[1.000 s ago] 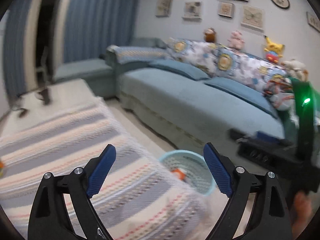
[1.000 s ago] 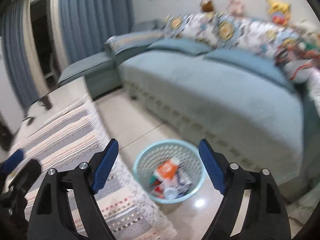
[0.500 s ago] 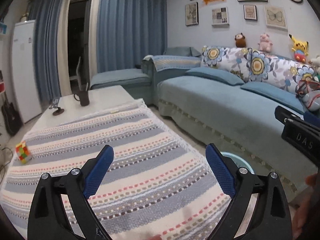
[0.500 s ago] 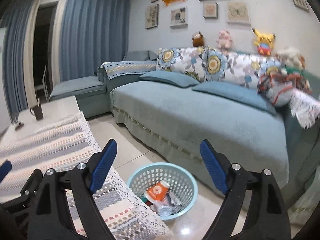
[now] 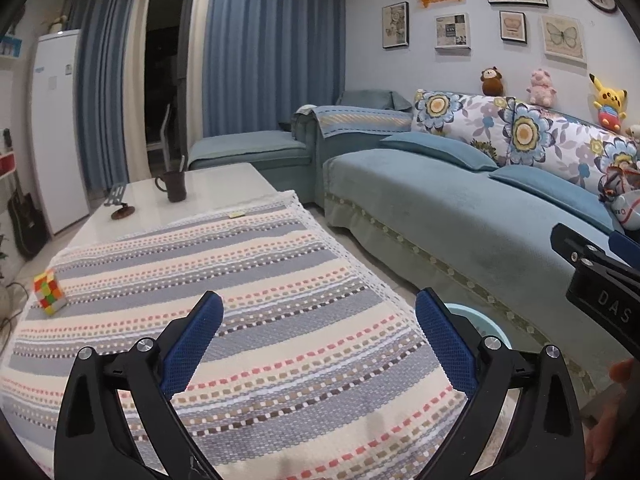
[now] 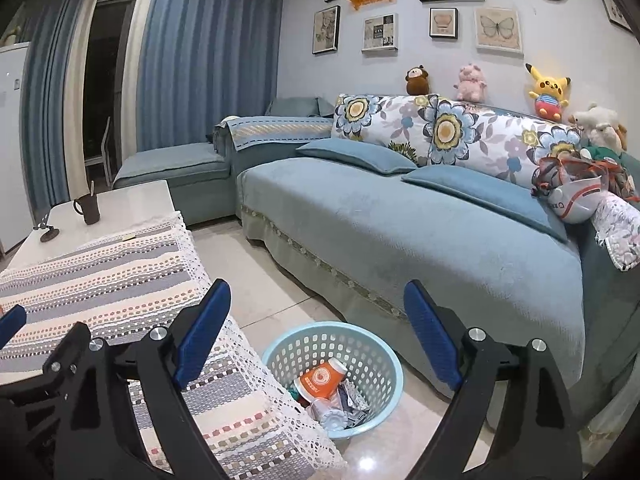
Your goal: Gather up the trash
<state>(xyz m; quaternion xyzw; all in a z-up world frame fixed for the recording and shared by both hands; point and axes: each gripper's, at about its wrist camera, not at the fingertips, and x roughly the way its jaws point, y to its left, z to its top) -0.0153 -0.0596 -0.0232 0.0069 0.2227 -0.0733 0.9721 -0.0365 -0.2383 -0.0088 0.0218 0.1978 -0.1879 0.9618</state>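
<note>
Both claws wide, empty: left claw (image 5: pixel 318 338) over desk (image 5: pixel 208 196), right claw (image 6: pixel 316 330) above basket (image 6: pixel 384 396) holding trash. Judged collection near done; next, scan desk for leftovers.

Left wrist view sits low over the striped tablecloth (image 5: pixel 248 280), looking along the table toward the curtains (image 5: pixel 272 48) and sofa (image 5: pixel 460 216) — cloth close, sofa farther. Right wrist view hangs past the table's edge, angled down at the basket (image 6: pixel 372 344) on the floor. Both share sofa, mug (image 6: pixel 89 209), wall pictures — the basket only a rim sliver on the left.
</note>
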